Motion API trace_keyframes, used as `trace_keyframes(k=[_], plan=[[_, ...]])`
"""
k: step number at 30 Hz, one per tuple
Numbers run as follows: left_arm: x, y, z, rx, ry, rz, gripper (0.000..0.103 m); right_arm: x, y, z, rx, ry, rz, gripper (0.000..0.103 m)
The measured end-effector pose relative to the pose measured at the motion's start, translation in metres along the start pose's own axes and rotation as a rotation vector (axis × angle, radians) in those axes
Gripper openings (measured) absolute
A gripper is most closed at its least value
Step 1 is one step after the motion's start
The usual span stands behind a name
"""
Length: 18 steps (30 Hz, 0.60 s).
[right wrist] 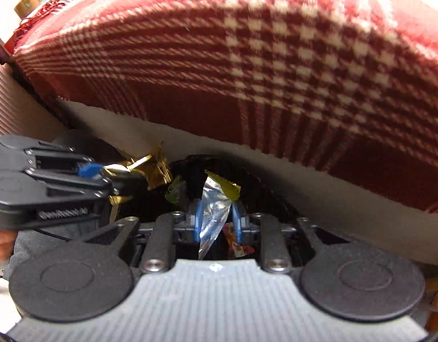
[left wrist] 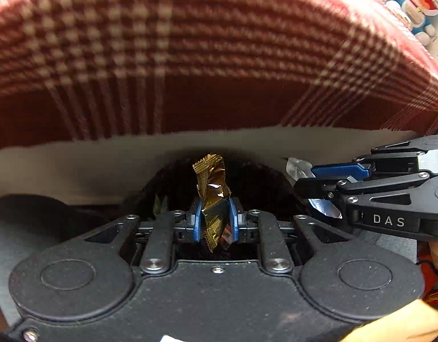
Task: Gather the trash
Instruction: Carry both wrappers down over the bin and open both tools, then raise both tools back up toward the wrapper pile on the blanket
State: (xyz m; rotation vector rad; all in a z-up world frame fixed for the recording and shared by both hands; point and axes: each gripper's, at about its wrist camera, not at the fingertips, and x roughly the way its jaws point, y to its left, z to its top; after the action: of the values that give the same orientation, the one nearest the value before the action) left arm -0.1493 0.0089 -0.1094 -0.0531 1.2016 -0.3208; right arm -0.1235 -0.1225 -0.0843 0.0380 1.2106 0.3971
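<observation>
Nearest to me, my left hand-held gripper is clenched on a gold wrapper; the crumpled foil stands upright between the blue pads, its long axis running along the fingers and pointing away from me. My right hand-held gripper has a silver wrapper between its pads, also lengthwise along the fingers; the left pad touches the foil, but a gap shows beside the right pad, so I judge this grip loose rather than firm.

Just beyond both sets of fingertips sits the dark bin, its black mouth straight ahead of and below the wrappers. Some green and red scraps already lie inside it. Both grippers hang over the bin's mouth, the left toward its middle and the right at the bin's right rim, so neither is clearly nearer; I judge the drop can go straight down from here.

Behind the bin runs a pale grey ledge, and behind that a red plaid blanket. A blue cartoon toy sits far beyond the bin, at the blanket's right end.
</observation>
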Motion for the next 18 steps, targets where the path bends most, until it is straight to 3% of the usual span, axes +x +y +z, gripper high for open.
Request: trace_keyframes(k=[10,12,16,18], plan=[[0.015,-0.004,0.001,0.002,0.023,0.000,0.024,0.017,-0.001,0.001,0.004,0.013,-0.003,0.035],[0.020,-0.006,0.002,0.000,0.026,0.002,0.026,0.018,0.001,0.004,0.006,0.015,-0.003,0.042],[0.016,-0.003,0.002,-0.001,0.026,0.003,0.045,0.019,-0.001,0.004,0.007,0.016,-0.005,0.051],[0.015,-0.004,0.002,0.000,0.026,0.005,0.049,0.017,-0.002,0.005,0.010,0.014,-0.008,0.056]])
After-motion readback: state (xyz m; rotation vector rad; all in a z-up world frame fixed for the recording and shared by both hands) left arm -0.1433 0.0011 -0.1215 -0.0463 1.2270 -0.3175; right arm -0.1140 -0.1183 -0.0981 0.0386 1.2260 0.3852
